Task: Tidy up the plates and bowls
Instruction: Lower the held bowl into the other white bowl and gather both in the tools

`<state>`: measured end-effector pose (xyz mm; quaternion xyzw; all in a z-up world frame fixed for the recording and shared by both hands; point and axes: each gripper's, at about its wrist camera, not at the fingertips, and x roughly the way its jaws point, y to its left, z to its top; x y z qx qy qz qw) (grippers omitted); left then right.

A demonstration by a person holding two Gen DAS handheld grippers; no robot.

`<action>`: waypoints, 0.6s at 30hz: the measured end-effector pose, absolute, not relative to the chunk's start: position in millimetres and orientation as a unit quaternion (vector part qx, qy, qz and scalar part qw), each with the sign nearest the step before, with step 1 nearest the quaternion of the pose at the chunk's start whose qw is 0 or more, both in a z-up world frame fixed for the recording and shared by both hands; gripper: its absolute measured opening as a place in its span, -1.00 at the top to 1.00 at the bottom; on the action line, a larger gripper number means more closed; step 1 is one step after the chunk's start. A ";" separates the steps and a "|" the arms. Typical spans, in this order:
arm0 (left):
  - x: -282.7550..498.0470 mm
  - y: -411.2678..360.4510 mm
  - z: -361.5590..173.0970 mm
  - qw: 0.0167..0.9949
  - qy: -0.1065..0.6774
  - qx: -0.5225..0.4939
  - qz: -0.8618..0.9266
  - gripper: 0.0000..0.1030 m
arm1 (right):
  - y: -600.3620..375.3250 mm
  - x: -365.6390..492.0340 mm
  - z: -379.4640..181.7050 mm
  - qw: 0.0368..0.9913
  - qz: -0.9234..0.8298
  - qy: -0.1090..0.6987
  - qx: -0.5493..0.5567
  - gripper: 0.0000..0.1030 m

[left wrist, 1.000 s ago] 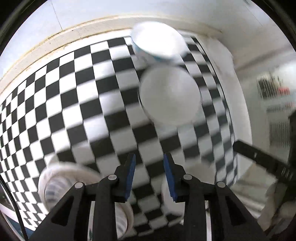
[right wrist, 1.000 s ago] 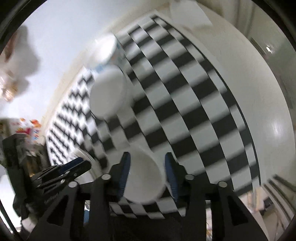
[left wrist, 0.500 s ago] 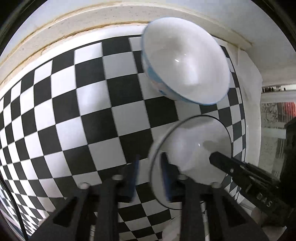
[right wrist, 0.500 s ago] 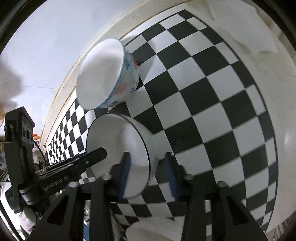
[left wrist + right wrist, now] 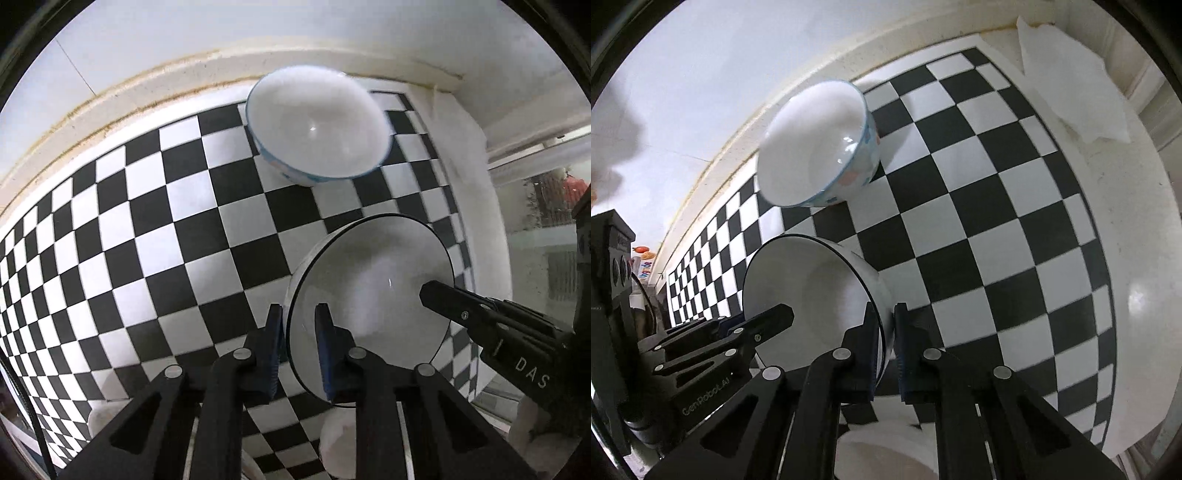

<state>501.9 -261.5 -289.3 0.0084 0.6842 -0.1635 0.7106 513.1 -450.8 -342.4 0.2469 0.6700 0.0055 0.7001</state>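
Note:
A white bowl with a thin black rim (image 5: 373, 291) is gripped from both sides above the checkered cloth. My left gripper (image 5: 298, 343) is shut on its near-left rim, one finger inside and one outside. My right gripper (image 5: 885, 341) is shut on the opposite rim of the same bowl (image 5: 812, 299); it also shows in the left wrist view (image 5: 480, 317). A second white bowl with a blue rim and floral pattern (image 5: 317, 125) stands further back near the wall, also seen in the right wrist view (image 5: 820, 147).
The black-and-white checkered cloth (image 5: 147, 236) covers a white counter (image 5: 1137, 258). A white folded cloth (image 5: 1071, 74) lies at the back right corner. Other white dishes sit below the grippers (image 5: 340, 443) (image 5: 886, 450). A wall runs close behind the floral bowl.
Both grippers moved forward over the cloth to the black-rimmed bowl and closed on its opposite rims. The floral bowl has not moved.

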 end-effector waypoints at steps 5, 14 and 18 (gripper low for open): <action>481.4 -255.3 -256.9 0.723 0.668 0.010 -0.177 0.70 | -452.9 495.1 -306.7 0.715 0.008 0.654 0.246 0.82; 437.8 -257.9 -226.2 0.727 0.658 0.017 -0.196 0.70 | -445.1 450.9 -260.8 0.730 0.006 0.635 0.250 0.82; 415.3 -256.6 -218.2 0.726 0.656 0.026 -0.204 0.70 | -442.8 425.7 -247.8 0.732 0.002 0.631 0.254 0.82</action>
